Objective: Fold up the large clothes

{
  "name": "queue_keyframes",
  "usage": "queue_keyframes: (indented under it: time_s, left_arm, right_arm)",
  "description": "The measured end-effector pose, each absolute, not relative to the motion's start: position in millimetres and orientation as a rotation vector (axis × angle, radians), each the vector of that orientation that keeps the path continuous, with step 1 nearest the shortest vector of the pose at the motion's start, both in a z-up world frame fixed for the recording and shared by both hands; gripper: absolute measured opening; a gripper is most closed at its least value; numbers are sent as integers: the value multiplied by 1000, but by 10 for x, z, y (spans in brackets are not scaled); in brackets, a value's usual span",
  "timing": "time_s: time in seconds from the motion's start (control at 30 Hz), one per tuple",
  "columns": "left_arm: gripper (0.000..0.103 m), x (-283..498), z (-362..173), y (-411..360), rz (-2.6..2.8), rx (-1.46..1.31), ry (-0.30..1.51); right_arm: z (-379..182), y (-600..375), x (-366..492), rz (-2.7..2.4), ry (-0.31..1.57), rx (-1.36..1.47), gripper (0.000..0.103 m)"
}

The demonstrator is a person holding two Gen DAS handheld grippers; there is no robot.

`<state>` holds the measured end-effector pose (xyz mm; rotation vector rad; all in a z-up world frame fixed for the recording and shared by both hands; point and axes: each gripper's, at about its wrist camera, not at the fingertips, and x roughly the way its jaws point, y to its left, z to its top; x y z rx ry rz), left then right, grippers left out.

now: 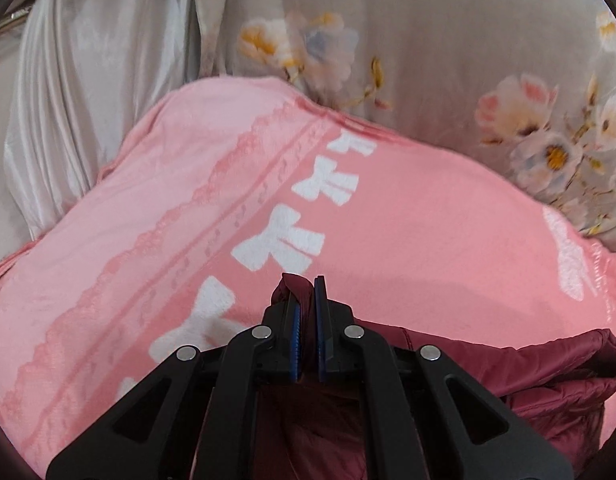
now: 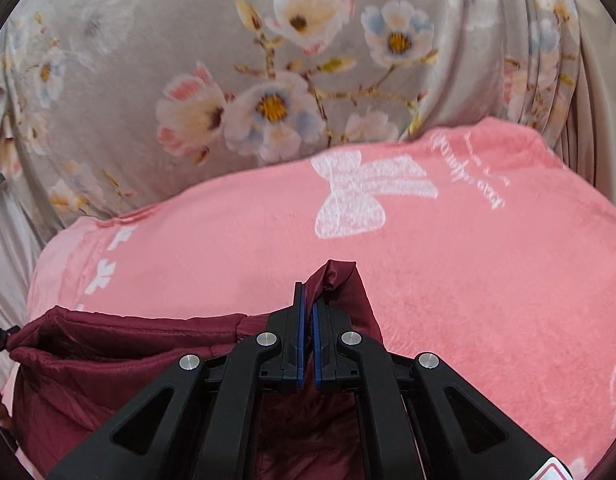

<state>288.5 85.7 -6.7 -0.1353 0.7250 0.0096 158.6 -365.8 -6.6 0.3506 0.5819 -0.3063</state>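
Left gripper [image 1: 306, 284] & right gripper [image 2: 309, 294] each clamped on maroon jacket [image 2: 128, 344] edge, lower frame, over pink blanket [image 1: 427, 220]; floral sheet [image 2: 148, 60] up top.

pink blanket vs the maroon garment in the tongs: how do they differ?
1. Colour and print: the pink blanket carries white bows and script; the maroon garment is plain dark red.
2. Surface: the blanket looks fuzzy and matte, the garment smooth, shiny and puffy.
3. State: the blanket lies spread flat; the garment is pinched by the left tongs and right tongs, bunched between them.

Both are soft textiles.
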Motion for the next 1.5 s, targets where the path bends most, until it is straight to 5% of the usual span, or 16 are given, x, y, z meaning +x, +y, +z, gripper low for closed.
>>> queue_keyframes:
  time_s: [0.6, 0.73, 0.9, 1.0, 1.23, 1.5]
  left_arm:
    - [10, 3286, -1002, 659, 30, -116, 858]
    - [12, 3295, -982, 740, 5, -164, 860]
    - [23, 3084, -600, 958, -1, -195, 808]
    - [52, 2877, -206, 1080, 61, -186, 723]
    - [53, 2626, 384, 505, -43, -94, 633]
    - [52, 2957, -368, -497, -95, 35, 818]
  right_arm:
    - [-865, -3704, 2059, -318, 816, 370, 3]
    - [-813, -3787, 1980, -300, 792, 427, 10]
    - [-316, -3774, 1628, -354, 638, 390, 32]
    - [41, -3636, 1412, -333, 542, 358, 32]
    - [208, -2686, 1704, -125, 588, 236, 24]
    - [-375, -2075, 2326, -64, 773, 157, 12]
